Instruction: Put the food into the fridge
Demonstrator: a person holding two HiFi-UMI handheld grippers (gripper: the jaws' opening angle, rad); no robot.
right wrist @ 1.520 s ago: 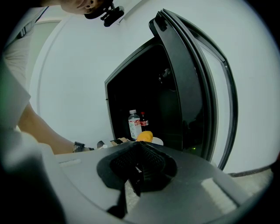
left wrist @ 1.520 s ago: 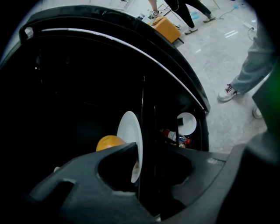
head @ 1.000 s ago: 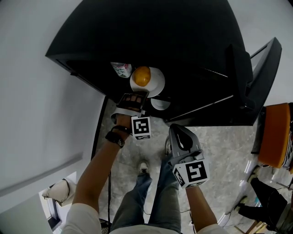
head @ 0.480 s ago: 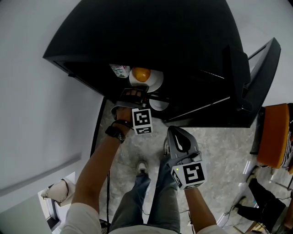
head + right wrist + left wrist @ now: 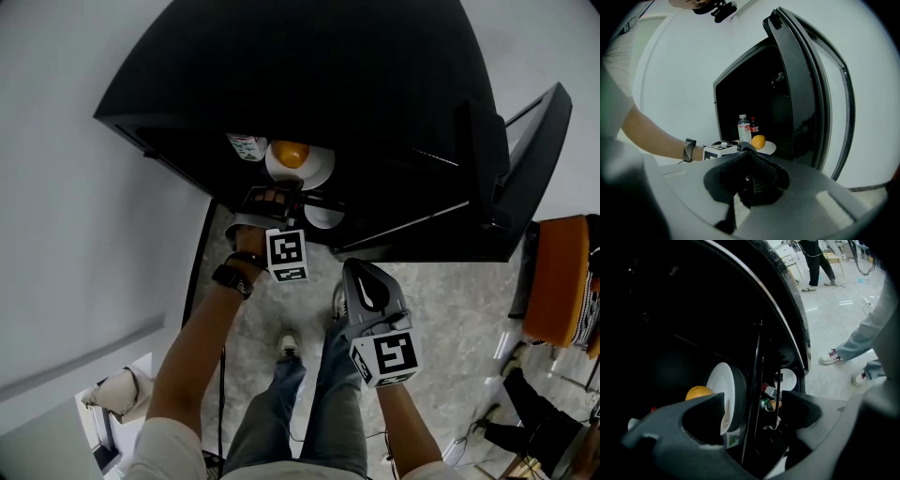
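While the black fridge [image 5: 309, 84] stands with its door [image 5: 525, 159] swung wide, the placing step reads as all but complete. The white plate [image 5: 319, 171], carrying the orange [image 5: 290, 153], rests on a shelf inside, just beside a bottle [image 5: 247, 146].

The left gripper [image 5: 270, 199] is at the shelf front with its jaws opening. In the left gripper view the plate rim shows just inside one jaw, but neither pad presses on it, so the plate is released. The right gripper [image 5: 367, 274] hangs low, well clear of the fridge, jaws closed together on nothing.

Judgement: the next move calls for a straight withdrawal of the left gripper without clipping the plate rim. The door then needs closing, and the idle right gripper is the better placed for that.

Against the frame one second earlier, the plate and orange appear to sit slightly deeper on the shelf. The left gripper no longer appears to overlap the rim. The right gripper is practically unmoved.
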